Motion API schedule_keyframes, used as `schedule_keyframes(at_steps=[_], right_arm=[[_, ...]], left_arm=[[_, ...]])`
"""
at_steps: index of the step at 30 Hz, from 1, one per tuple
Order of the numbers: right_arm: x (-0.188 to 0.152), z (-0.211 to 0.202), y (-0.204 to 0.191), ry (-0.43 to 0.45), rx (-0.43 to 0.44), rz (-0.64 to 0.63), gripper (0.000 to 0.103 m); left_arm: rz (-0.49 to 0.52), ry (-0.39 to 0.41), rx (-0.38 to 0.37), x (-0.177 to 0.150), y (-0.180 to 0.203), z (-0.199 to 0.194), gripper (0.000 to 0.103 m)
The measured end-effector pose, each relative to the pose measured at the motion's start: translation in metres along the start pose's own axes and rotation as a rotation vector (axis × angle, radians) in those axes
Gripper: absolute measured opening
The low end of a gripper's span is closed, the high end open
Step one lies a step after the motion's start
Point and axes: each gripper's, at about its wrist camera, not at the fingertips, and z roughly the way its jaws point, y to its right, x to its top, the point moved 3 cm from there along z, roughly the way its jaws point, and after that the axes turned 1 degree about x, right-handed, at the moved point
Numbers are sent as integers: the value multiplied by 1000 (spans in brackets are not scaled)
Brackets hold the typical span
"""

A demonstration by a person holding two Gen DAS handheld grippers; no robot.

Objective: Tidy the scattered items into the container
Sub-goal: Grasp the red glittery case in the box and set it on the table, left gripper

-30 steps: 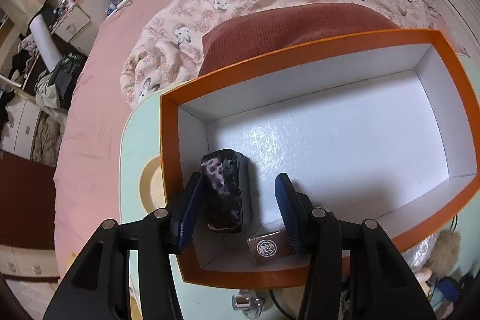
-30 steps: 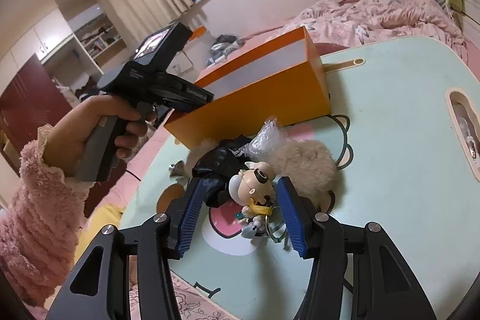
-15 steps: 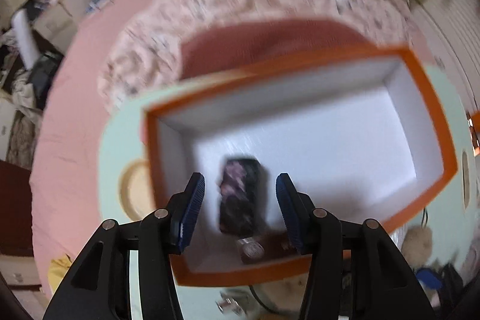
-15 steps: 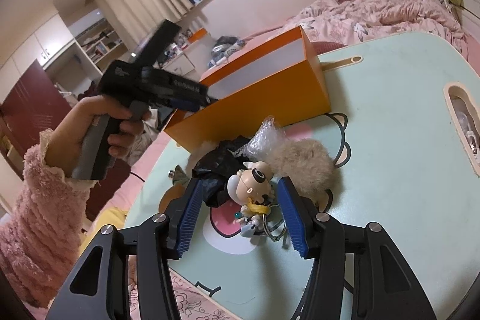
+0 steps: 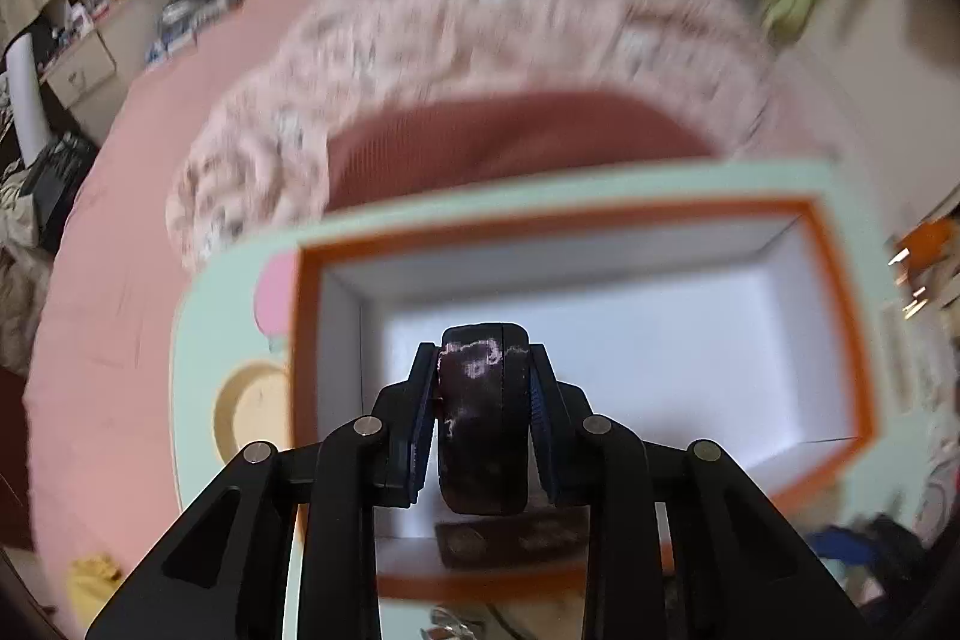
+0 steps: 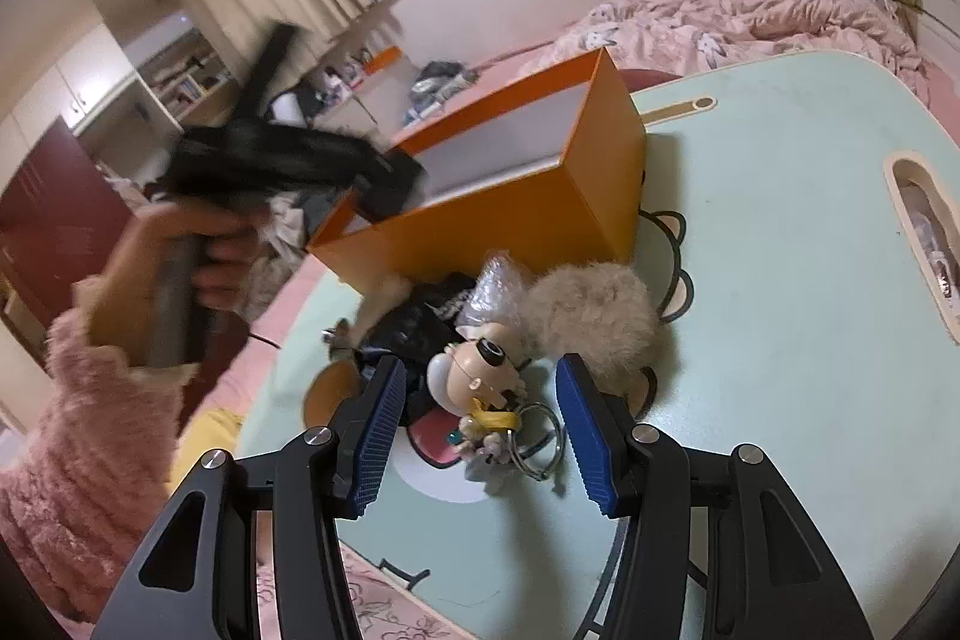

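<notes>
Left wrist view: the left claw (image 5: pixel 483 400) has just been closing and now pinches a dark case with pale pink marbling (image 5: pixel 485 418) between its blue pads, one pad pressed on each side. The case stands on edge inside the orange box (image 5: pixel 840 316), at the near left end of its white floor. A small brown packet (image 5: pixel 510 541) lies on the box floor just below the case, against the near wall. The box sits on the pale green tabletop (image 5: pixel 240 316), and beyond it a pink patterned quilt (image 5: pixel 480 40) lies bunched on the bed. Most of this view is blurred.

Right wrist view: the right claw (image 6: pixel 480 430) stands partly open and grips nothing; its blue pads flank a small doll keychain (image 6: pixel 480 382) with metal rings, which lies on the tabletop (image 6: pixel 780 280) clear of both pads. Just behind the doll are a beige fluffy pom-pom (image 6: pixel 594 310), a crumpled clear wrapper (image 6: pixel 498 286) and a black bundle (image 6: pixel 414 322), all heaped together near the front wall of the orange box (image 6: pixel 510 220). At the left, a hand (image 6: pixel 180 268) in a fuzzy pink sleeve (image 6: pixel 78 460) holds the left claw's grip, its tips reaching over the box rim; that part is blurred.
</notes>
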Motion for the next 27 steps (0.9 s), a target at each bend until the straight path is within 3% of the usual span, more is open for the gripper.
schedule_keyframes(at_steps=[4,10,14,17,25,27], right_arm=[[0,0,-3,2,-37,-23,52],[-1,1,-2,-4,-60,-30,54],[-1,5,-3,-17,-83,-40,54],[-2,6,-5,-20,-101,-50,54],[-3,11,-7,-46,-138,-79,54],[-2,13,-8,-54,-148,-88,54]], left_arm=[[-5,139,-158,-13,8,-57,29],[34,118,-318,-87,17,-75,29],[81,50,-297,-139,28,-54,29],[69,25,-351,-156,31,-42,29],[85,133,-294,-158,45,-28,32],[82,177,-282,-159,47,-28,40]])
